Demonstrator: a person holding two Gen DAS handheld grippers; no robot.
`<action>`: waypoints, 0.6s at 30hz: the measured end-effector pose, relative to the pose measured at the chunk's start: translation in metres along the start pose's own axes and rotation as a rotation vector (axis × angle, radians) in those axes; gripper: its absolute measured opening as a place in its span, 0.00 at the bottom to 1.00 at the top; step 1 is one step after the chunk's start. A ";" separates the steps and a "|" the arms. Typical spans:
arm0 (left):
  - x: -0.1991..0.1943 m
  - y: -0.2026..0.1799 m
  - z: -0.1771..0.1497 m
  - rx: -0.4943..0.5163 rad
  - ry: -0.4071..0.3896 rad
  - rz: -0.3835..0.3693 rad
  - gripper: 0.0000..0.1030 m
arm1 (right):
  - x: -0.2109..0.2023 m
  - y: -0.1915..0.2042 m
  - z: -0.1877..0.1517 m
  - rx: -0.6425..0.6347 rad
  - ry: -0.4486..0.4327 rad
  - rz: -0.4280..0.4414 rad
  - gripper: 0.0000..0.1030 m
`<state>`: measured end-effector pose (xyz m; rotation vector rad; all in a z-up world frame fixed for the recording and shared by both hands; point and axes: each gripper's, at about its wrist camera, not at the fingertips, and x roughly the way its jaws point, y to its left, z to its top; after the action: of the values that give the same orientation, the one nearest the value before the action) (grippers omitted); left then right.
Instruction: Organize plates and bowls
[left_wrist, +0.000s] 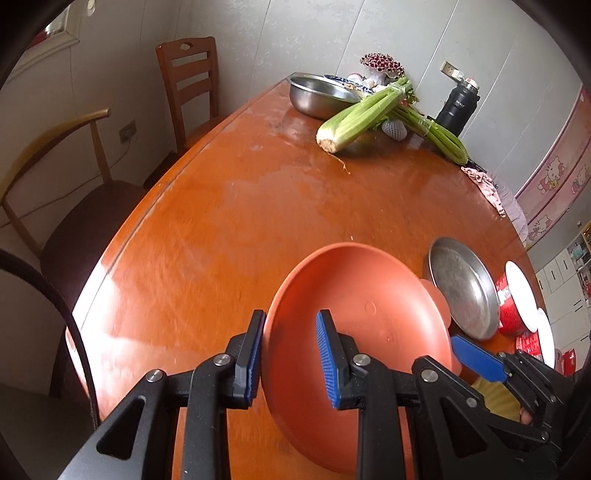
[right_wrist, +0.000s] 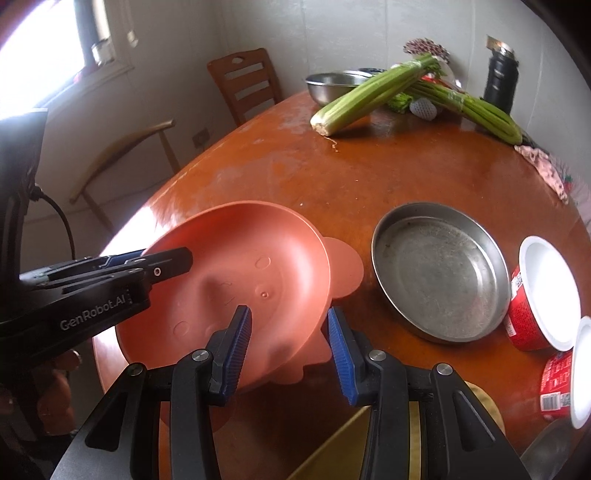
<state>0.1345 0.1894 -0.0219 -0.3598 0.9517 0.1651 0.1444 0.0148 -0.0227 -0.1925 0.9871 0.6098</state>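
Observation:
A pink plastic plate (left_wrist: 362, 306) (right_wrist: 229, 273) hangs tilted just above the round wooden table (left_wrist: 229, 206). My left gripper (left_wrist: 291, 358) (right_wrist: 166, 262) is shut on its left rim. My right gripper (right_wrist: 288, 350) (left_wrist: 476, 358) is shut on its right rim. Under the plate shows a second pink piece with rounded lobes (right_wrist: 345, 267). To the right, a shallow steel plate (right_wrist: 439, 273) (left_wrist: 461, 291) lies flat on the table. A steel bowl (left_wrist: 317, 96) (right_wrist: 332, 86) stands at the far edge.
Two red cups with white insides (right_wrist: 546, 295) stand right of the steel plate. Celery bunches (left_wrist: 362, 114), a black flask (left_wrist: 458, 107) and a pink cloth (left_wrist: 484, 184) lie at the back. Two wooden chairs (left_wrist: 188, 81) stand on the left. Something yellow (right_wrist: 480, 406) sits under my right gripper.

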 end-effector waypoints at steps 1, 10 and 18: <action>0.003 0.000 0.003 0.005 0.002 -0.001 0.27 | 0.001 -0.001 0.002 0.010 -0.006 -0.005 0.43; 0.035 0.003 0.025 0.024 0.035 0.015 0.27 | 0.013 -0.003 0.005 0.075 0.008 -0.009 0.43; 0.046 0.007 0.028 0.018 0.035 0.011 0.27 | 0.015 -0.001 0.003 0.066 0.015 -0.007 0.44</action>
<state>0.1805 0.2051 -0.0466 -0.3423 0.9888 0.1607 0.1537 0.0211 -0.0339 -0.1429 1.0194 0.5693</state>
